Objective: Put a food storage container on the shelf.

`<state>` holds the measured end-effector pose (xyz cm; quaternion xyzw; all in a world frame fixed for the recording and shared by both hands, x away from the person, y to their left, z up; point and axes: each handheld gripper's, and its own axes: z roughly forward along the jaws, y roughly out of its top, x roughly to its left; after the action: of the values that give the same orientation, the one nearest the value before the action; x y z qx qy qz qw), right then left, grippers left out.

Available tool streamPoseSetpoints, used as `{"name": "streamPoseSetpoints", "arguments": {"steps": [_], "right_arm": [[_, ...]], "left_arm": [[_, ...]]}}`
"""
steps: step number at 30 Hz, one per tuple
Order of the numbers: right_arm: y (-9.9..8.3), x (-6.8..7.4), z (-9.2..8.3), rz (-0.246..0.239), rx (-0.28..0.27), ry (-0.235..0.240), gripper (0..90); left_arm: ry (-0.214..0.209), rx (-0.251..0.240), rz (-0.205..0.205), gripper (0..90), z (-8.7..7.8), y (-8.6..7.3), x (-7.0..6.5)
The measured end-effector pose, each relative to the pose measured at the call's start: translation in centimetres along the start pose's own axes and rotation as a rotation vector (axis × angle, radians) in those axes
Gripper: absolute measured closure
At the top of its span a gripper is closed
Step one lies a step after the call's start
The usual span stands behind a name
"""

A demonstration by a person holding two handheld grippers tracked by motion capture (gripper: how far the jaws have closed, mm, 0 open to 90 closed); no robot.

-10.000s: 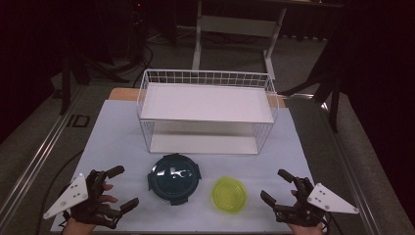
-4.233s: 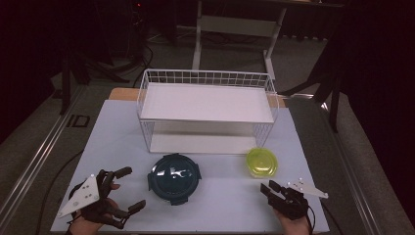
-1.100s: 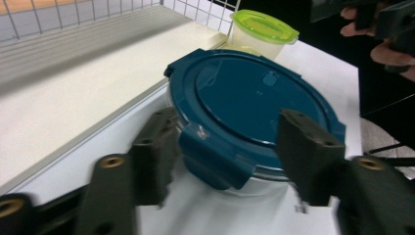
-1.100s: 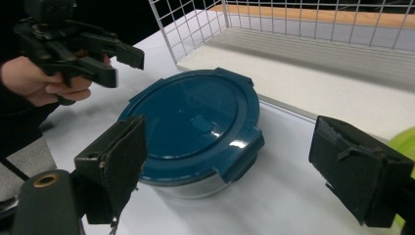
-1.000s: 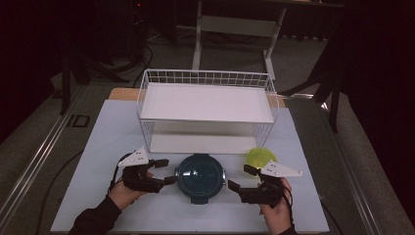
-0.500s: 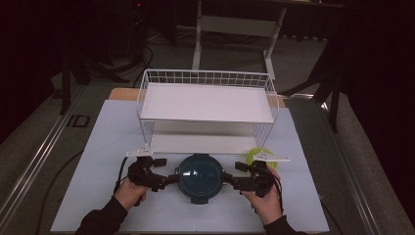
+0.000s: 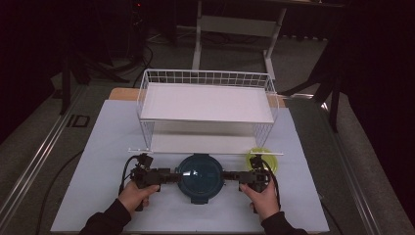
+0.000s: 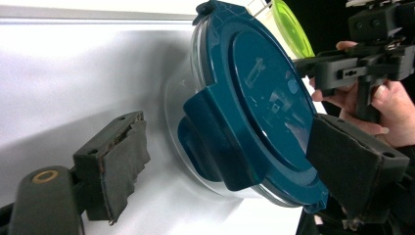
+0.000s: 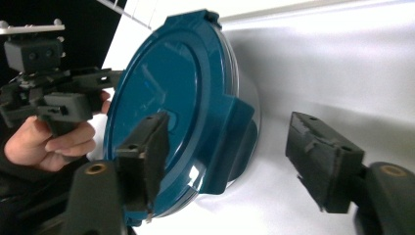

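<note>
Working from the left, we find the left gripper (image 7: 164, 176) at the left latch tab of the blue-lidded container (image 7: 200, 171), jaws apart astride the tab after just closing further, one pad clear of it. That container sits on the white counter (image 7: 98, 147) before the wire rack (image 7: 208, 105). Opposite, the right gripper (image 7: 234, 176) straddles the right tab, jaws likewise narrowing, not yet clamped; beside it lies a yellow-green bowl (image 7: 269, 157)
</note>
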<state>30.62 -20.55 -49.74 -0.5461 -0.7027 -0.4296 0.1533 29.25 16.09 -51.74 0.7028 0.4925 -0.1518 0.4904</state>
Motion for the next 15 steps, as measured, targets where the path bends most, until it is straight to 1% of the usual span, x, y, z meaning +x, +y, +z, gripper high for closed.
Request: {"name": "streamPoseSetpoints", "arguments": {"steps": [1, 2, 4, 5, 7, 8, 10, 11, 12, 15], "right_arm": [[0.15, -0.16, 0.21, 0.008, 0.015, 0.0, 35.4], [0.25, -0.23, 0.34, 0.014, 0.028, 0.005, 35.7], [0.41, -0.33, 0.52, 0.025, 0.042, 0.013, 38.5], [0.48, -0.38, 0.61, 0.032, 0.053, 0.014, 38.9], [0.54, -0.53, 0.76, 0.036, 0.061, 0.015, 41.4], [0.55, -0.6, 0.82, 0.042, 0.063, 0.008, 42.6], [0.56, -0.77, 0.87, 0.056, 0.069, 0.023, 44.0], [0.57, -0.79, 0.86, 0.056, 0.065, 0.022, 45.2], [0.61, -0.79, 0.86, 0.056, 0.068, 0.029, 47.1], [0.66, -0.73, 1.02, 0.066, 0.088, 0.047, 48.7]], "left_arm": [[0.0, 0.0, 0.0, 21.1, 0.0, 0.0, 0.0], [-0.002, 0.0, -0.024, 21.4, 0.15, -0.08, 0.1], [0.007, 0.006, -0.04, 27.2, 0.26, -0.14, 0.27], [0.002, 0.002, -0.046, 29.2, 0.27, -0.19, 0.36], [-0.005, 0.004, -0.065, 36.3, 0.36, -0.25, 0.54], [-0.007, 0.008, -0.071, 38.8, 0.41, -0.27, 0.61], [-0.031, 0.018, -0.082, 42.2, 0.51, -0.29, 0.68], [-0.043, 0.025, -0.087, 44.5, 0.57, -0.26, 0.62], [-0.039, 0.027, -0.087, 45.7, 0.62, -0.23, 0.57], [-0.053, 0.038, -0.095, 46.3, 0.6, -0.12, 0.75]]}}
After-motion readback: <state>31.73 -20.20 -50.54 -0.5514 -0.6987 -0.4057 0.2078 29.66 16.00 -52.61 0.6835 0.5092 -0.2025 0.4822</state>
